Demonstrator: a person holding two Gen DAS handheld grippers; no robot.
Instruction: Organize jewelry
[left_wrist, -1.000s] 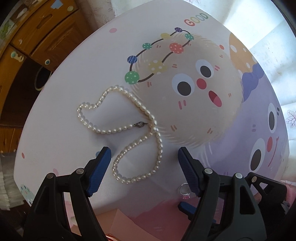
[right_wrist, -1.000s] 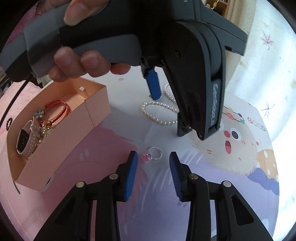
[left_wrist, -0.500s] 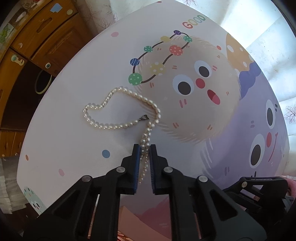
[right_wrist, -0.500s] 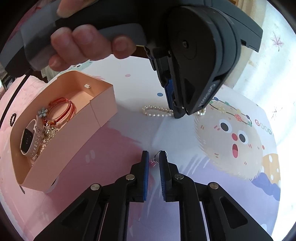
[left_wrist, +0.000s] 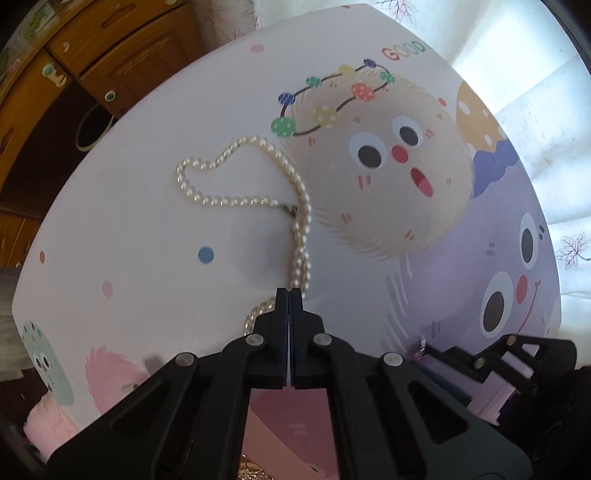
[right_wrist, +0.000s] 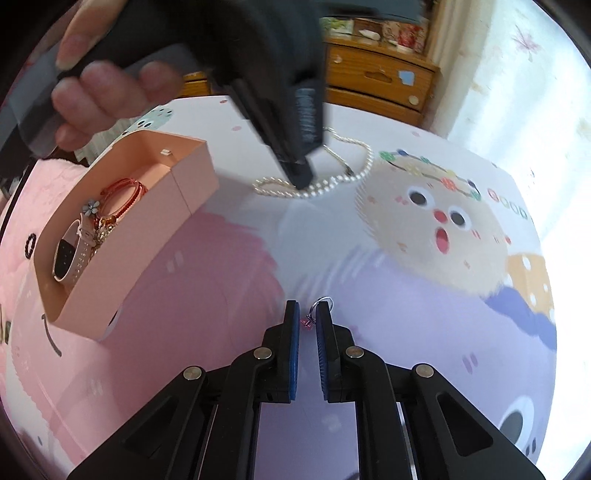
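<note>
A pink box (right_wrist: 122, 236) (open, holding a watch (right_wrist: 72, 254) and red bracelets (right_wrist: 123, 195)) sat on the cartoon-printed table (left_wrist: 129, 206). Right of the box, the left gripper (left_wrist: 290, 295) had just pressed its fingers together on the pearl necklace (left_wrist: 236, 201). Further right of the box, the right gripper (right_wrist: 307, 317) pinched a small ring (right_wrist: 320, 303).

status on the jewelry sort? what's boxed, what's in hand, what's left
Done: the pink box already holds a watch, red bracelets and a flower piece.
In hand: the left gripper is shut on the pearl necklace, most of which lies on the table; the right gripper is shut on the small ring.
Left: carry both into the box.
</note>
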